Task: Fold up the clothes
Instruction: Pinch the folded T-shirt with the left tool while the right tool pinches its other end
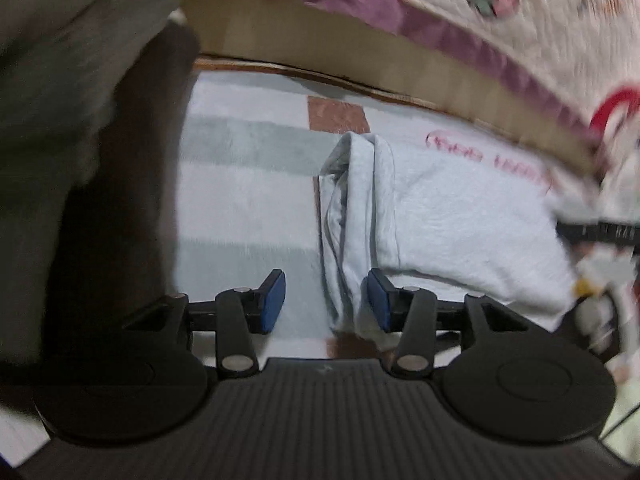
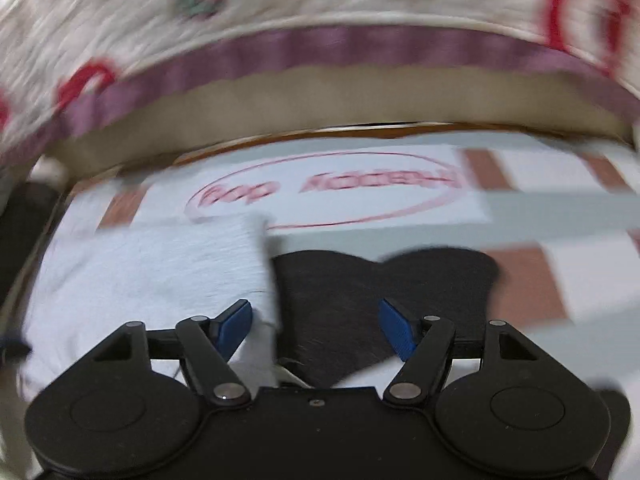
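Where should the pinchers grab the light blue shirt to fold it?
Probably the bunched folded edge of the light blue shirt. It stands up in thick ridges between the left gripper fingers, so coming from above and pinching across the ridges looks easiest.

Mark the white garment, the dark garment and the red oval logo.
White garment (image 1: 460, 220), left wrist view, flat folded body.
Dark garment (image 2: 340, 300), right wrist view, middle.
Red oval logo (image 2: 328, 190), right wrist view, lettering.

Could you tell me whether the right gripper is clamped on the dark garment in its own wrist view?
No: the right gripper stands wide open above the dark garment, with both blue pads clear of the cloth.
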### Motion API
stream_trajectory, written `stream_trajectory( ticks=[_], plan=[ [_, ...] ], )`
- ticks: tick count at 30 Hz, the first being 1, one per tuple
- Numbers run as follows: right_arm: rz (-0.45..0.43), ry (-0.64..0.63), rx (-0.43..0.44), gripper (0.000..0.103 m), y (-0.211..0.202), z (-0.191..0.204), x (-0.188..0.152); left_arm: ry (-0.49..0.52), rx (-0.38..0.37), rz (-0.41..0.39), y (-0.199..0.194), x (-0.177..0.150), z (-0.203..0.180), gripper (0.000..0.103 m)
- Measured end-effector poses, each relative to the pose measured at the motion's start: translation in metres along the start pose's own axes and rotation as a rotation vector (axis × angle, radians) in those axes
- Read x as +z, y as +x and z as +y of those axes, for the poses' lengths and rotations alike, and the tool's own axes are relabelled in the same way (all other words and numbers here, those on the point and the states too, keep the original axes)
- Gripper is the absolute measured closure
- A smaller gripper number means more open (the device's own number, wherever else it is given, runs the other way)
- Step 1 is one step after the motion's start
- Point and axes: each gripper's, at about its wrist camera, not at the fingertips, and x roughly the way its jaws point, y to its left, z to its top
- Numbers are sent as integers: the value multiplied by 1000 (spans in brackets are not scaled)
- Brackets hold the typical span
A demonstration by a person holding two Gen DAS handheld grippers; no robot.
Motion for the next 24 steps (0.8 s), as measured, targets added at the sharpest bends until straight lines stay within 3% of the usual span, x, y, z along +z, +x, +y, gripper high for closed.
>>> stream_trajectory(
  ticks=[4, 6, 10, 14, 16, 21, 24],
  plan=[
    [36, 301, 174, 28, -27, -22, -16, -274, -117, -10, -10, -18, 20, 51],
    [77, 500, 278, 27, -29, -31, -30, -310, -120, -8, -9, -28, 16, 49],
    [180, 738, 384, 27, -13, -29, -58, -316, -136, -4, 0, -38, 3, 47],
    [220, 703, 347, 27, 4, -10, -70, -386, -183, 19, 10, -42, 8, 46],
    [216, 671, 330, 27, 12, -1, -71, -373, -193, 13, 12, -41, 9, 46],
    [113, 519, 309, 25, 25, 27, -57, -312, -167, -21, 16, -39, 10, 46],
    [19, 463, 323, 36, 32, 31, -56, -318, -169, -34, 21, -38, 13, 46]
  ],
)
